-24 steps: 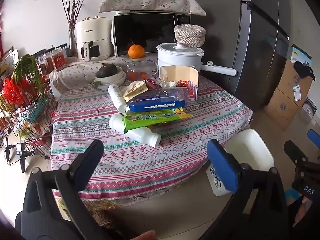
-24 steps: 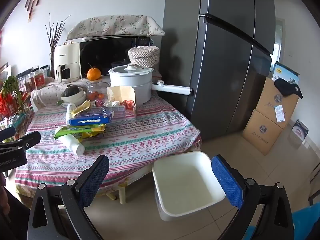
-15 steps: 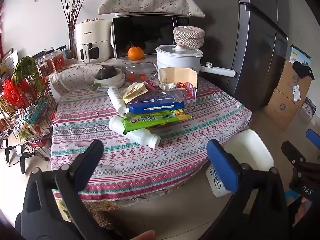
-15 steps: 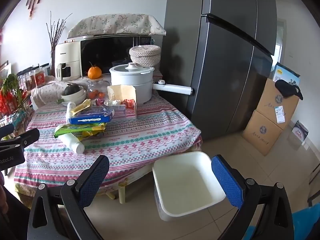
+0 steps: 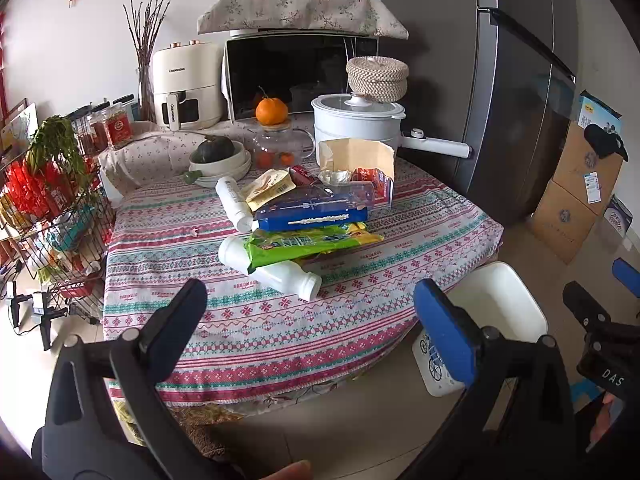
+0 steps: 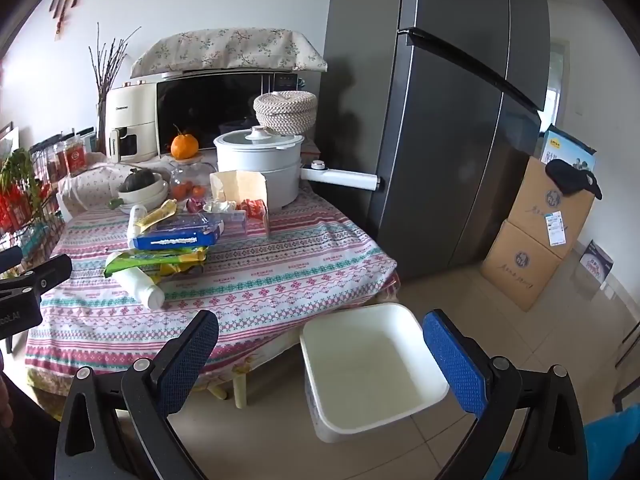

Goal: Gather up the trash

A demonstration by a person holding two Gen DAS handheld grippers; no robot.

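Left to right: our left gripper (image 5: 308,308) hung spread and empty before the patterned tablecloth (image 5: 224,320), where the trash lay heaped mid-table: a white plastic bottle (image 5: 280,274) on its side under a green snack wrapper (image 5: 304,242), a blue packet (image 5: 312,218) behind. We judged the bottle light, rigid and slippery, best pinched across its body, the wrappers limp and crinkly. Our right gripper (image 6: 320,348) hung spread and empty above the white bin (image 6: 372,368) on the floor.

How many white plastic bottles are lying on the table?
2. One near bottle lies partly under the green wrapper; the far bottle lies beside the blue packet. The pile may hide more.
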